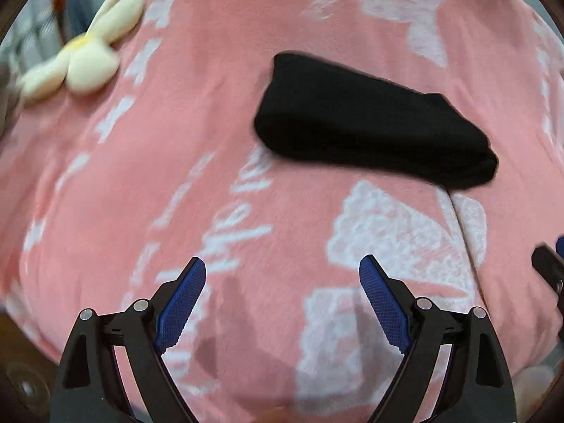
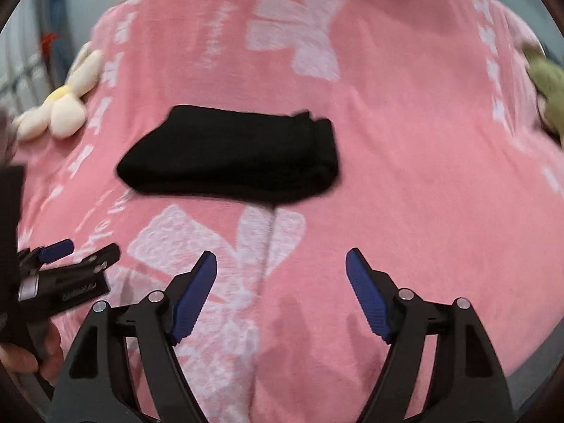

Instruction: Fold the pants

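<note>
The black pants point(image 1: 373, 123) lie folded into a compact bundle on the pink blanket point(image 1: 176, 162). They also show in the right wrist view point(image 2: 232, 155), ahead and to the left. My left gripper point(image 1: 282, 268) is open and empty, held above the blanket well short of the pants. My right gripper point(image 2: 281, 261) is open and empty, also short of the pants. The left gripper shows in the right wrist view point(image 2: 70, 257) at the left edge, held by a hand.
A cream flower plush point(image 1: 81, 56) lies on the blanket at the far left, also in the right wrist view point(image 2: 60, 102). A green plush point(image 2: 546, 84) sits at the right edge. The blanket point(image 2: 423, 176) has white printed patterns.
</note>
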A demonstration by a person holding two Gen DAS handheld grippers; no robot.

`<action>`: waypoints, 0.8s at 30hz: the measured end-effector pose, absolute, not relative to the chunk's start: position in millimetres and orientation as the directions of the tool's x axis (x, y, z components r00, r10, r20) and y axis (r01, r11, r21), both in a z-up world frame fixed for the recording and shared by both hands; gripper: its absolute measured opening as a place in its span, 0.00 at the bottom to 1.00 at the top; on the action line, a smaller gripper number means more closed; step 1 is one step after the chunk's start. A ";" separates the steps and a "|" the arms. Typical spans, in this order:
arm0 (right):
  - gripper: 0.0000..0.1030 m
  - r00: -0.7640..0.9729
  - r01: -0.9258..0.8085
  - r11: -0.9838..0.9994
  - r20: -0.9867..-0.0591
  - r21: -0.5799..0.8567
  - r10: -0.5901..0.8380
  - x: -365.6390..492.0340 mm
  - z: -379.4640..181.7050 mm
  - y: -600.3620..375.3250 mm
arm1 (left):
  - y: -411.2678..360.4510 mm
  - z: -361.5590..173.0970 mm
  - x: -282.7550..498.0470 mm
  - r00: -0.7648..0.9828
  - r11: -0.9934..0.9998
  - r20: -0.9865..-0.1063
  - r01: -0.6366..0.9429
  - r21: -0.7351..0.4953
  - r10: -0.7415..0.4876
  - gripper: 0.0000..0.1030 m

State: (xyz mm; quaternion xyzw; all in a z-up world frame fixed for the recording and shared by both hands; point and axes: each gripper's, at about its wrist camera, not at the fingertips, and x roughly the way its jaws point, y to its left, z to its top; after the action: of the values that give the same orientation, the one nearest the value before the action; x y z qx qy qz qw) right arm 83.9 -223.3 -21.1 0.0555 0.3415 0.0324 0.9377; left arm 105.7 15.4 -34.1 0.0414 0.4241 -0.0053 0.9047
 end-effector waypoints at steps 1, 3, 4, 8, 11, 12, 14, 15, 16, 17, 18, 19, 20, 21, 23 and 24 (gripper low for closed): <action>0.72 0.763 -0.034 0.993 -0.639 0.114 0.100 82.3 -21.9 -218.2 | 18.6 -28.9 102.1 0.664 0.998 -0.748 0.052 0.033 -0.010 0.84; 0.72 0.768 -0.060 0.996 -0.634 0.071 0.092 77.1 -22.9 -204.4 | 20.8 -25.7 96.4 0.690 0.999 -0.723 0.047 0.012 -0.024 0.84; 0.73 0.773 -0.073 0.996 -0.627 0.059 0.094 73.7 -23.4 -199.0 | 20.8 -25.3 95.0 0.693 0.999 -0.721 0.045 0.010 -0.024 0.84; 0.74 0.783 -0.091 0.994 -0.612 0.068 0.113 66.9 -23.8 -192.4 | 19.4 -22.8 83.2 0.721 0.999 -0.693 0.046 0.000 -0.033 0.84; 0.80 0.798 -0.072 0.992 -0.592 0.099 0.117 63.2 -20.7 -200.9 | 19.0 -21.7 77.9 0.730 0.999 -0.683 0.054 0.010 -0.033 0.84; 0.81 0.803 -0.063 0.992 -0.584 0.108 0.115 62.4 -19.5 -203.7 | 19.1 -21.5 75.4 0.732 0.999 -0.681 0.049 0.016 -0.025 0.84; 0.84 0.811 -0.048 0.990 -0.574 0.131 0.115 60.8 -17.7 -209.0 | 20.7 -21.0 72.1 0.740 0.999 -0.673 0.039 0.021 -0.015 0.83; 0.84 0.811 -0.042 0.989 -0.573 0.140 0.115 60.9 -17.4 -211.0 | 21.7 -20.9 71.3 0.740 0.999 -0.673 0.035 0.018 -0.013 0.83; 0.84 0.811 -0.042 0.989 -0.573 0.143 0.117 62.0 -17.3 -212.3 | 23.6 -21.0 70.9 0.737 0.999 -0.676 0.031 0.008 -0.017 0.83; 0.84 0.811 -0.040 0.989 -0.573 0.145 0.117 61.5 -17.0 -212.4 | 24.6 -21.5 70.6 0.734 1.000 -0.679 0.028 0.001 -0.020 0.83; 0.84 0.811 -0.038 0.989 -0.574 0.141 0.113 61.5 -17.0 -212.0 | 26.8 -22.5 71.0 0.728 1.000 -0.685 0.029 -0.013 -0.030 0.83; 0.84 0.811 -0.038 0.990 -0.575 0.137 0.111 61.1 -17.1 -210.8 | 27.5 -23.4 70.8 0.722 0.999 -0.691 0.029 -0.024 -0.037 0.82; 0.84 0.811 -0.039 0.990 -0.575 0.135 0.110 61.0 -17.1 -210.2 | 28.2 -24.6 70.7 0.715 0.999 -0.698 0.028 -0.036 -0.045 0.83; 0.85 0.810 -0.036 0.991 -0.577 0.132 0.106 60.6 -17.2 -208.9 | 28.5 -26.0 70.4 0.709 0.999 -0.703 0.028 -0.046 -0.052 0.83; 0.85 0.807 -0.033 0.990 -0.581 0.134 0.106 61.3 -17.8 -209.7 | 28.6 -28.4 68.4 0.702 0.997 -0.708 0.039 -0.069 -0.076 0.82; 0.85 0.804 -0.030 0.989 -0.584 0.143 0.109 61.0 -18.4 -210.3 | 27.9 -28.6 66.4 0.706 0.996 -0.704 0.042 -0.073 -0.081 0.82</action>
State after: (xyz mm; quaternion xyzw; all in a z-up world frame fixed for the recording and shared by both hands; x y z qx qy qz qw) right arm 61.0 -210.3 -18.4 0.0635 0.3106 0.0367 0.9477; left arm 66.4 27.9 -28.6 -0.0258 0.3820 -0.0332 0.9232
